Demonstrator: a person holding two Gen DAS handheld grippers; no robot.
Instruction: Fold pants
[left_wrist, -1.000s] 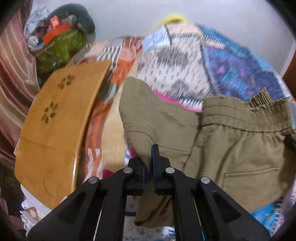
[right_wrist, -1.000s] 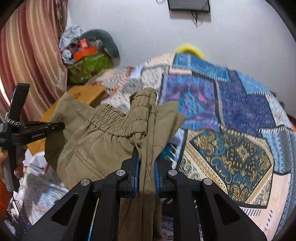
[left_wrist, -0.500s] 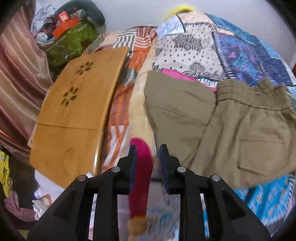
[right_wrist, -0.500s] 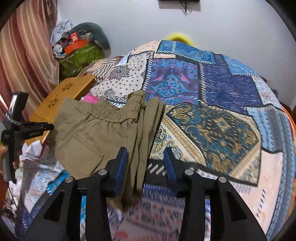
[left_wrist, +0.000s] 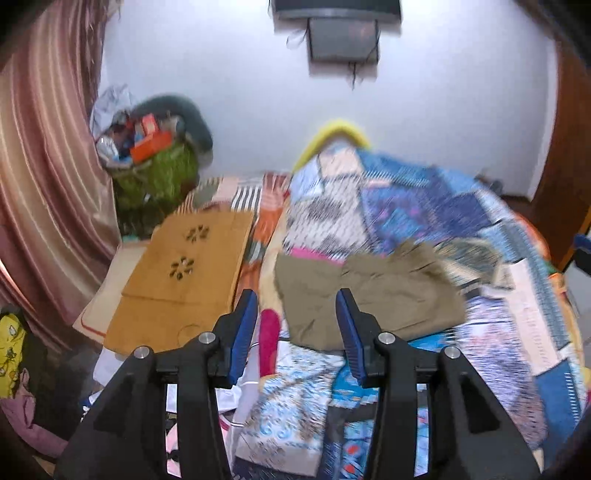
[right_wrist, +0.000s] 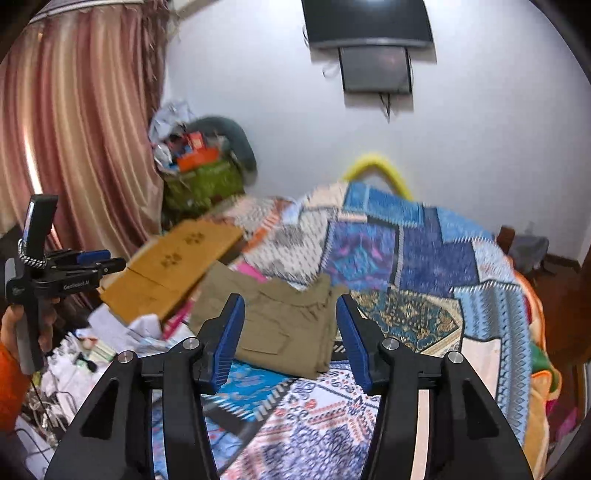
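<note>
The olive-khaki pants (left_wrist: 365, 291) lie folded in a flat bundle on the patterned bedspread (left_wrist: 424, 199), near its front left part. They also show in the right wrist view (right_wrist: 280, 317). My left gripper (left_wrist: 295, 325) is open and empty, pulled back and above the pants. My right gripper (right_wrist: 288, 332) is open and empty, also back from the pants. The left gripper shows in the right wrist view (right_wrist: 99, 260), held in a hand at the far left.
A wooden lap table (left_wrist: 181, 280) lies left of the pants. A green basket (left_wrist: 159, 177) full of clutter stands by the pink curtain (left_wrist: 40, 184). A monitor (right_wrist: 373, 44) hangs on the white wall. Loose cloths and papers (right_wrist: 92, 354) lie at the lower left.
Both grippers were shut on the pants a second ago. They let go, opened wide and drew back and up. The pants now rest folded on the bed.
</note>
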